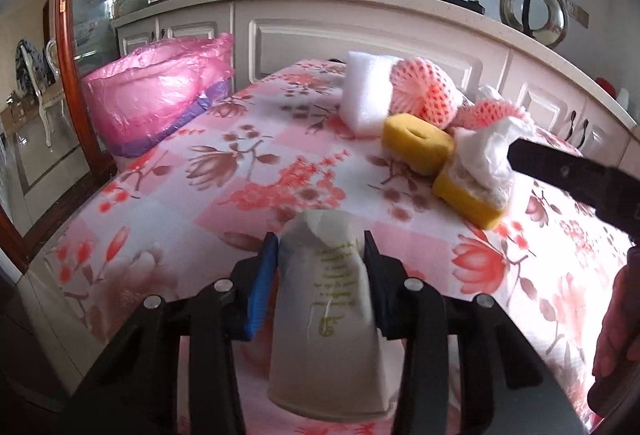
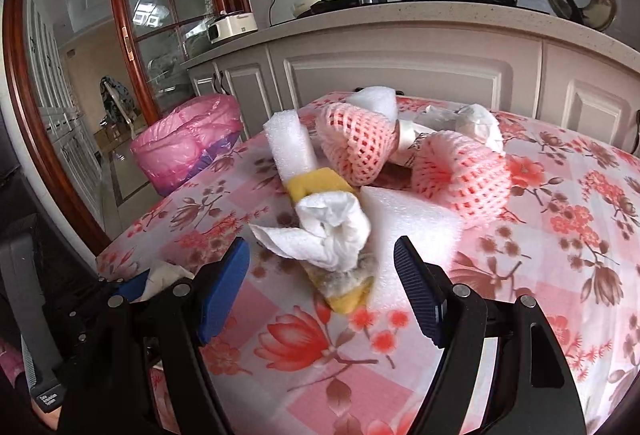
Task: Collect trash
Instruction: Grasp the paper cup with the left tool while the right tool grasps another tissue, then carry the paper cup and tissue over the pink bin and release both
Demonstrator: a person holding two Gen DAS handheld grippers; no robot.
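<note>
- White tissue [image 2: 326,231] lies on a yellow sponge [image 2: 344,293], straight ahead of the right gripper [image 2: 320,275], between its wide-open fingers.
- Left gripper [image 1: 320,263] is closed on a paper cup [image 1: 326,315], above the table [image 1: 200,195].
- Pink bin [image 1: 160,95] stands to the left, nearer the left gripper.

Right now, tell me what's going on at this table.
A person is clearing trash with two handheld grippers. The left gripper is shut on a crumpled paper cup. The right gripper is open, its fingers either side of a wadded tissue lying on a yellow sponge. Foam blocks and pink fruit nets are still piled on the table; the pink-lined bin stands beside it.
</note>
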